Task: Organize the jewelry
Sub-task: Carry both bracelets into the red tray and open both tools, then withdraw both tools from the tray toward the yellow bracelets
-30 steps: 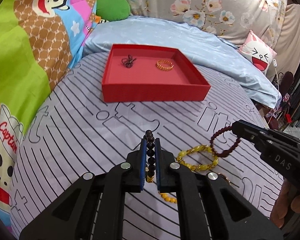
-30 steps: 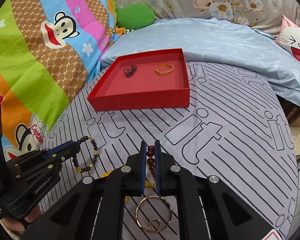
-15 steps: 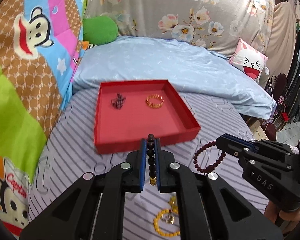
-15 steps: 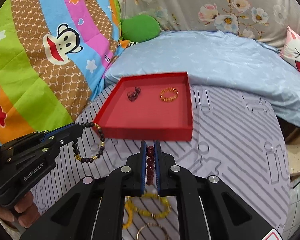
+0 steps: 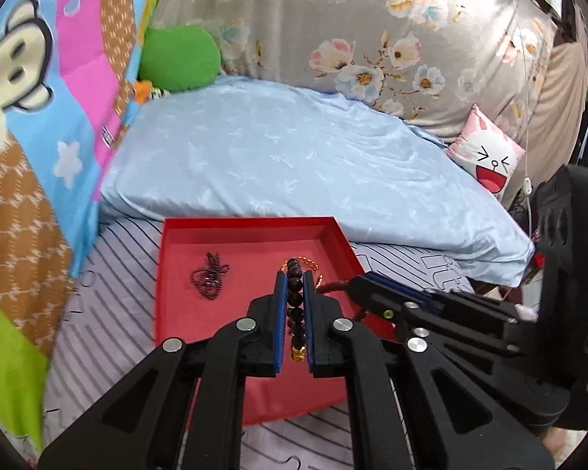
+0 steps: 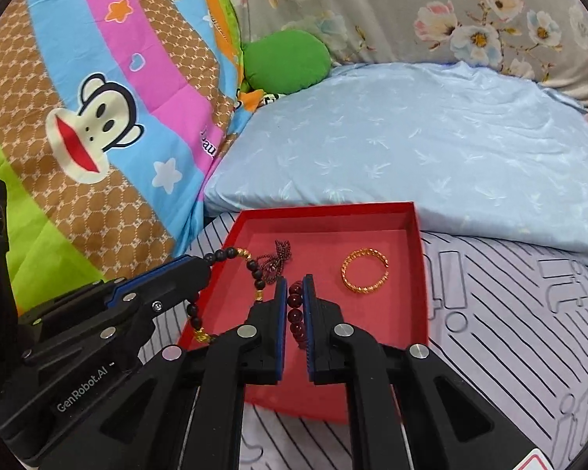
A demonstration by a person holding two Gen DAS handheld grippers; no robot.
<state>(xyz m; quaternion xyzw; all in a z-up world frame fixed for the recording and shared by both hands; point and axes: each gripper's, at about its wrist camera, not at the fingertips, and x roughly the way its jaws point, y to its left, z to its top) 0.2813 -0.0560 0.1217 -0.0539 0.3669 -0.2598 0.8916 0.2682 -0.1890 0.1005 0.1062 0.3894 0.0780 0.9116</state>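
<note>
We had two bracelets in transit, both over the red tray (image 6: 417, 274). The dark beaded bracelet (image 5: 295, 309), round glossy near-black beads with a few gold ones, sat clamped between the left gripper (image 5: 294, 293) pads at lower centre of the left view, hanging above the tray floor. The red beaded bracelet (image 6: 294, 315), smooth wine-coloured beads, was pinched the same way in the right gripper (image 6: 294, 293), lower centre of the right view, its loop dropping below the pads. Step in hand, as we judged it: carry finished, release pending. Next move would call for lowering each loop to the tray floor, then parting the jaws without dragging beads onto the pieces already there. Those were a thin dark chain (image 6: 275, 260) bunched at the tray's upper left and an open gold bangle (image 6: 364, 270), chain-textured, at right. Tray was shallow, square, matte card-like walls. It rested on a soft striped grey sheet (image 6: 509, 313); a pale blue quilt (image 6: 411, 137) lay behind it.
</note>
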